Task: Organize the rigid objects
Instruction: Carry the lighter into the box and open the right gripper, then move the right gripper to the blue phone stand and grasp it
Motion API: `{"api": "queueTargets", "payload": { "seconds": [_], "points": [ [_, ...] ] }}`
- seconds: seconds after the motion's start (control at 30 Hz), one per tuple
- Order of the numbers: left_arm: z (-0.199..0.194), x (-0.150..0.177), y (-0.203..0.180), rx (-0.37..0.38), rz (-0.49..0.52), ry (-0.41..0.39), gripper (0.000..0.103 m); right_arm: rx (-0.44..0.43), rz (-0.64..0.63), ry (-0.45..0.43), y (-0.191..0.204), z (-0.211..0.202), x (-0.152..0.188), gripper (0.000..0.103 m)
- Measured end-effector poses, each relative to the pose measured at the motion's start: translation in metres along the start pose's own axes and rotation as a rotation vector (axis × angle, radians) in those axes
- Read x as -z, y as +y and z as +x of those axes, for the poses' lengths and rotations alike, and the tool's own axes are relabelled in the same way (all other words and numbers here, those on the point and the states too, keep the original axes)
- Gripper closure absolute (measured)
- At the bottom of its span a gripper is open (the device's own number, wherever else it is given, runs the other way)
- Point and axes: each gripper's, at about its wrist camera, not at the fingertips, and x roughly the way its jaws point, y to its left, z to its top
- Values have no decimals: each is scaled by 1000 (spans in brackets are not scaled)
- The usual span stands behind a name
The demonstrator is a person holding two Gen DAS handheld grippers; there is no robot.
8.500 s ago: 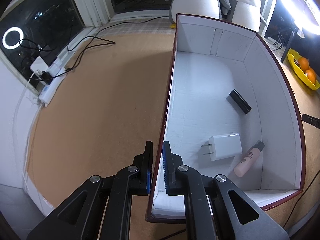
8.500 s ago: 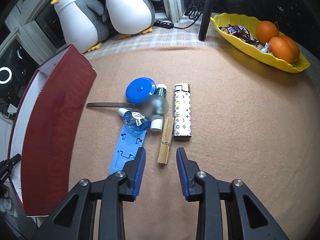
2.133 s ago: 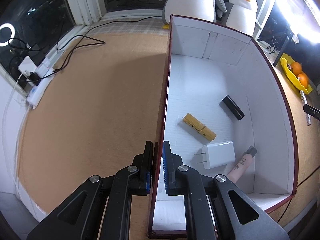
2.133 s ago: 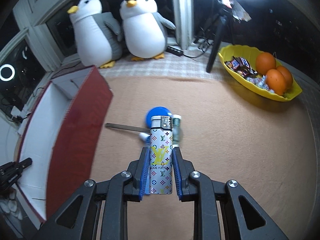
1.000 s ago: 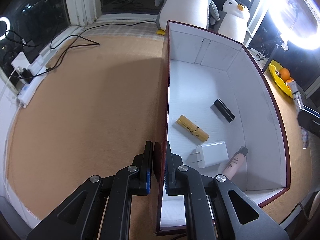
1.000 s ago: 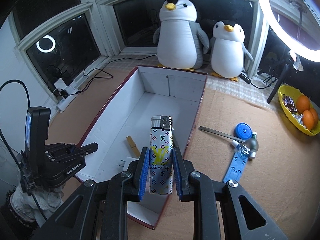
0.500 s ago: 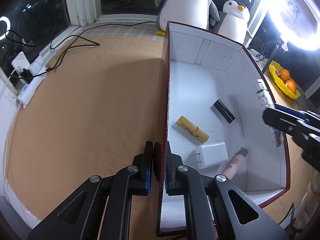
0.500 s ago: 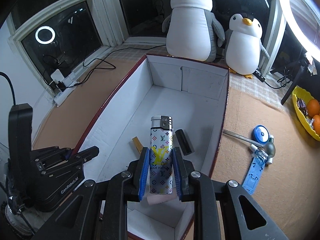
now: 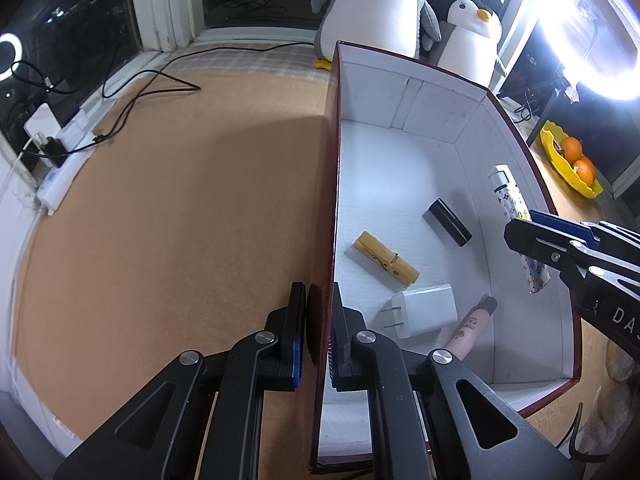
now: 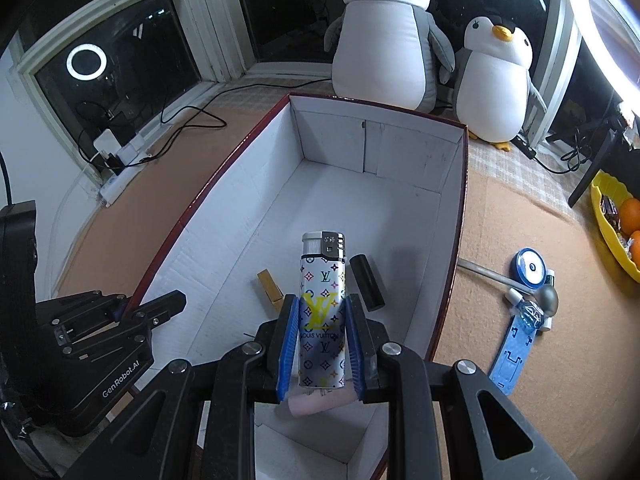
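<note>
A patterned white lighter point(image 10: 322, 288) stands upright between the blue pads of my right gripper point(image 10: 321, 316), which is shut on it above the inside of the red box point(image 10: 400, 148). In the left wrist view the lighter point(image 9: 510, 200) hangs by the box's right wall point(image 9: 520, 152). My left gripper point(image 9: 318, 320) is shut on the box's left wall. On the white floor lie a wooden clothespin point(image 9: 386, 258), a black cylinder point(image 9: 447, 222), a white charger point(image 9: 424, 310) and a pink tube point(image 9: 470, 326).
Right of the box on the brown mat lie a blue round cap point(image 10: 530, 266), a spoon handle point(image 10: 486, 274), small bottles point(image 10: 530, 312) and a blue flat stand point(image 10: 514, 354). A yellow fruit bowl point(image 10: 614, 232) sits far right. Two plush penguins point(image 10: 384, 36) stand behind; cables point(image 9: 152, 84) lie left.
My right gripper has carried the lighter leftward over the box and lowered it toward the floor inside. The left gripper has kept its hold on the wall without moving.
</note>
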Motion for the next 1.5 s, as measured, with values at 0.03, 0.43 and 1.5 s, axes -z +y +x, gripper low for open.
{"api": "queueTargets", "payload": {
  "seconds": [0.03, 0.43, 1.5],
  "points": [
    [0, 0, 0, -1, 0, 0, 95, -2, -2, -3, 0, -1, 0, 78],
    [-1, 0, -1, -10, 4, 3, 95, -11, -11, -35, 2, -11, -3, 52],
    [5, -6, -15, -113, 32, 33, 95, 109, 297, -60, -197, -48, 38, 46]
  ]
}}
